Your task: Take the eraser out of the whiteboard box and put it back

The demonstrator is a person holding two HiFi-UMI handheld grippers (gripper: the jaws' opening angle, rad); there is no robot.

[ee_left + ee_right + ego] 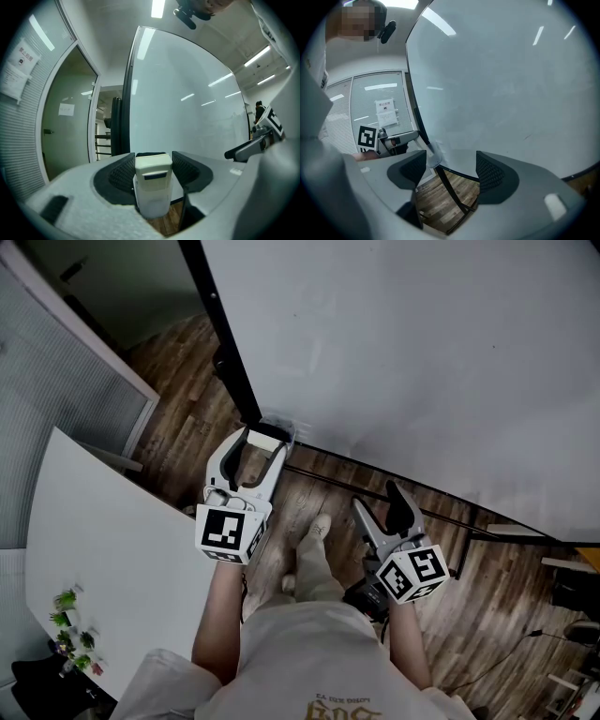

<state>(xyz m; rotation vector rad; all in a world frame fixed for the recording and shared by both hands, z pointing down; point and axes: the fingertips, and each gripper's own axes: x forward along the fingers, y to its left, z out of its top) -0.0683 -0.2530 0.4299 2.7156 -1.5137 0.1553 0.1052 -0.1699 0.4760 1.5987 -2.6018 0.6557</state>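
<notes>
A cream-white eraser (152, 180) stands upright between the black pads of my left gripper (153, 164), which is shut on it. In the head view that gripper (262, 435) holds the eraser (262, 440) right at the small clear whiteboard box (285, 426), fixed at the lower left corner of the whiteboard (422, 352). I cannot tell whether the eraser's lower end is inside the box. My right gripper (380, 498) hangs lower and to the right, open and empty. In the right gripper view its jaws (451, 168) frame the floor, with the box (432, 157) to the left.
A black frame post (220, 329) runs down the whiteboard's left edge, and a black rail (422, 488) runs along its bottom. A white table (103, 559) with a small plant (70, 624) stands at the left. The person's legs and shoes (314, 531) are on the wooden floor.
</notes>
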